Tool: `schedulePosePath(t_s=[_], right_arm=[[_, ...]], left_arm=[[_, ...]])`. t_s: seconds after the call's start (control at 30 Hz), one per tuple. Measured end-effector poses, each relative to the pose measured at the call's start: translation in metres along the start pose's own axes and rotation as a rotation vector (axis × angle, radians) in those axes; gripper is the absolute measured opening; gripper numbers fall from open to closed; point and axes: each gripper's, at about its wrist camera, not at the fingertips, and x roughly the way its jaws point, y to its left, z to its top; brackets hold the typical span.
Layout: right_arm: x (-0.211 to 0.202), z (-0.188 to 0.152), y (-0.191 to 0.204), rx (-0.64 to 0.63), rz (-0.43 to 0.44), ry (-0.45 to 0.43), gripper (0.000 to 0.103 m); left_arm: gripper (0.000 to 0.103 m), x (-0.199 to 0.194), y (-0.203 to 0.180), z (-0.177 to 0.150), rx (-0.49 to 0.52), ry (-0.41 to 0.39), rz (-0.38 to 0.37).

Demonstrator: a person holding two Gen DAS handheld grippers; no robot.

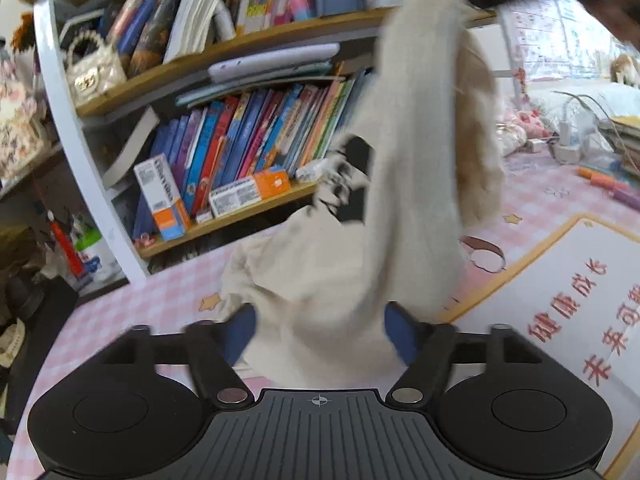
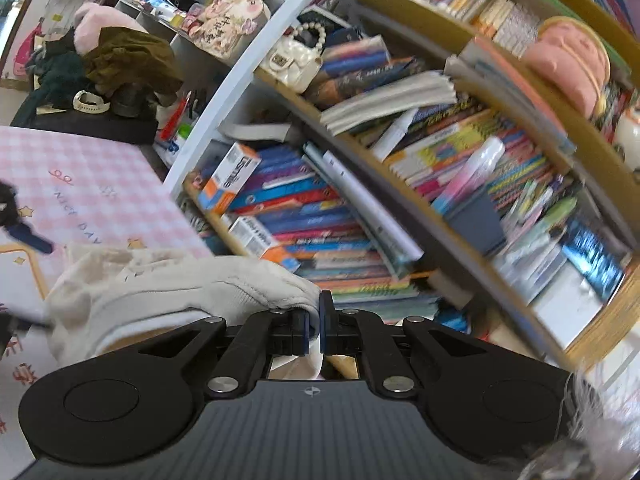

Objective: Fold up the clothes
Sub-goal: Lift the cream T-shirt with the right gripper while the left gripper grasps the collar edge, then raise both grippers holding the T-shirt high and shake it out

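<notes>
My view: bookshelf (image 1: pixel 256 128) crammed with books, white pearl-handled purse (image 1: pixel 94 68) on shelf, pink checked tablecloth (image 1: pixel 152 300), orange-white box (image 2: pixel 230 178).

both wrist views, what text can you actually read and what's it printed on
"NICE DAY" on the pink checked tablecloth.
"Usmile" on the white and orange box on the lower shelf.
"健康成长" in red on the white mat; its second red line is cut off.
Book spines, box barcodes and cake lettering: too blurred to read.

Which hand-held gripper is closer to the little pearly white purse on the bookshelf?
Probably right. The right hand-held gripper, shut on cream fleece clothing, is raised toward the purse; the left hand-held gripper sits low over the table.
</notes>
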Motion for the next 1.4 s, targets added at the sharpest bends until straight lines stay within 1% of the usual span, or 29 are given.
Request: schedulePosePath(t_s=[0.1, 0.2, 0.23, 0.33, 0.53, 0.6, 0.63, 0.67, 0.7, 0.73, 0.83, 0.9, 1.0, 1.1, 1.17, 1.27, 1.33, 1.4], right_arm=[[-0.004, 0.006, 0.001, -0.037, 0.003, -0.005, 0.005], [-0.004, 0.011, 0.0, -0.05, 0.01, -0.006, 0.005], [-0.004, 0.013, 0.0, -0.05, 0.009, -0.007, 0.005], [-0.006, 0.017, -0.001, -0.047, 0.006, -0.009, 0.005], [-0.011, 0.018, -0.01, -0.02, -0.016, 0.018, 0.005], [-0.012, 0.016, -0.012, -0.014, -0.024, 0.031, 0.005], [-0.013, 0.014, -0.013, -0.016, -0.03, 0.039, 0.005], [-0.014, 0.01, -0.013, -0.017, -0.036, 0.048, 0.005], [-0.016, 0.007, -0.014, -0.018, -0.041, 0.057, 0.005], [-0.017, 0.004, -0.015, -0.019, -0.046, 0.067, 0.005], [-0.021, -0.015, -0.018, 0.006, -0.052, 0.119, 0.005], [-0.025, -0.03, -0.018, 0.034, -0.048, 0.159, 0.005], [-0.036, -0.047, -0.015, 0.09, -0.014, 0.208, 0.005], [-0.052, -0.055, -0.002, 0.147, 0.016, 0.209, 0.005], [-0.067, -0.049, 0.005, 0.175, -0.004, 0.169, 0.005], [-0.092, -0.031, -0.002, 0.196, -0.107, 0.073, 0.005], [-0.109, -0.019, -0.008, 0.209, -0.177, 0.008, 0.005], [-0.135, 0.001, -0.026, 0.219, -0.269, -0.095, 0.005]], left_arm=[[0.079, 0.003, -0.027, -0.006, 0.115, 0.002, 0.005], [0.081, 0.012, -0.051, -0.006, 0.193, -0.003, 0.062], [0.082, 0.016, -0.056, -0.004, 0.201, -0.001, 0.078], [0.083, 0.033, -0.069, -0.001, 0.231, 0.013, 0.132], [0.083, 0.053, -0.093, 0.0, 0.306, -0.022, 0.276], [0.081, 0.059, -0.096, -0.003, 0.308, -0.026, 0.294], [0.065, 0.059, -0.092, -0.003, 0.295, -0.025, 0.286], [0.045, 0.058, -0.086, -0.003, 0.277, -0.021, 0.273], [0.01, 0.057, -0.081, -0.003, 0.259, -0.017, 0.261], [0.004, 0.054, -0.071, -0.002, 0.222, -0.018, 0.251], [0.003, 0.034, -0.033, 0.003, 0.097, -0.045, 0.232], [0.003, 0.013, -0.008, 0.009, 0.031, -0.082, 0.233], [0.002, -0.021, 0.024, 0.027, -0.057, -0.158, 0.243], [0.002, -0.055, 0.044, 0.051, -0.109, -0.251, 0.26], [0.002, -0.074, 0.05, 0.068, -0.118, -0.319, 0.27], [0.002, -0.102, 0.057, 0.094, -0.128, -0.42, 0.285], [0.002, -0.125, 0.062, 0.112, -0.115, -0.513, 0.292], [0.002, -0.15, 0.065, 0.129, -0.097, -0.611, 0.298]])
